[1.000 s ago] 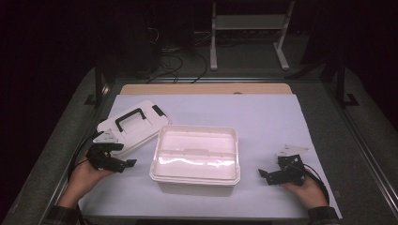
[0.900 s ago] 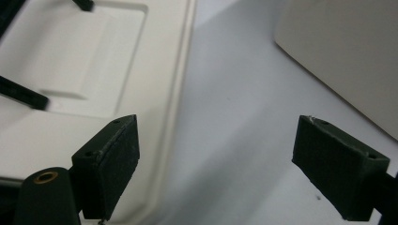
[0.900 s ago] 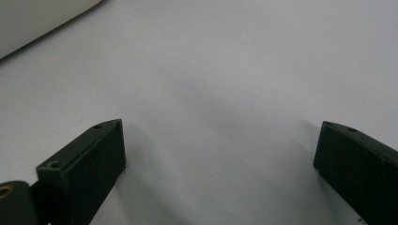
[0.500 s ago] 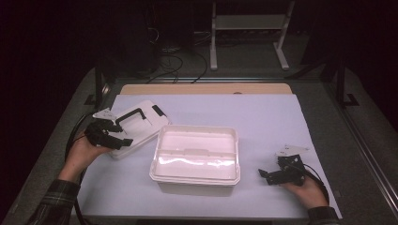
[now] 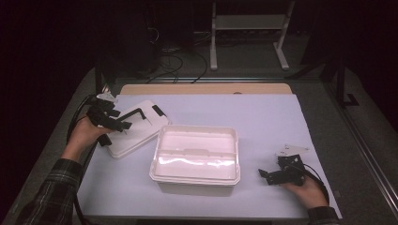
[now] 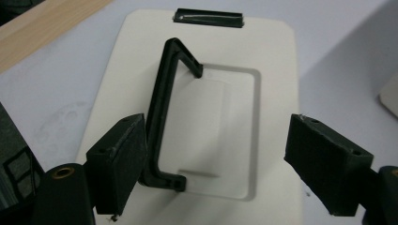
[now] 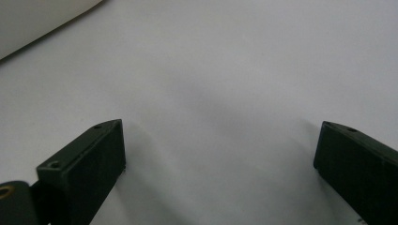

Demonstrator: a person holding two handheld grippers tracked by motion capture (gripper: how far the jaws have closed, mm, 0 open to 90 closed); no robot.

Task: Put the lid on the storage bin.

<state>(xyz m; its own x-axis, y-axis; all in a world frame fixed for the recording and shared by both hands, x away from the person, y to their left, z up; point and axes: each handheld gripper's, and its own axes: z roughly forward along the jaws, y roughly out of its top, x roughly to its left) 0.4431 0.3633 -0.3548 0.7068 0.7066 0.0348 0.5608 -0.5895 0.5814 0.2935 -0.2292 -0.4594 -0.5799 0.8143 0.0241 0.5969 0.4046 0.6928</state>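
Note:
A white lid (image 5: 136,129) with a black handle (image 5: 133,114) lies flat at the table's left, left of the open white box (image 5: 195,177) in the middle. My left gripper (image 5: 117,129) hovers over the lid, open. In the left gripper view the raised handle (image 6: 162,103) stands between the jaws, close beside the left one, with a wide gap to the right one. Those jaws have just been closing a little, and neither pad presses on the handle. My right gripper (image 5: 267,177) rests at the right on the pale sheet, open (image 7: 220,140) with nothing between its jaws.
A black latch (image 6: 209,18) sits at the lid's far end. A pale sheet (image 5: 263,117) covers the table, with a wooden strip (image 5: 202,89) along its far edge. Beyond the table stand a metal frame (image 5: 248,28) and loose cables in the dark.
My left hand has moved away from the table's front edge and risen over the lid, bringing the handle between its jaws. The right hand, box and lid have stayed put.

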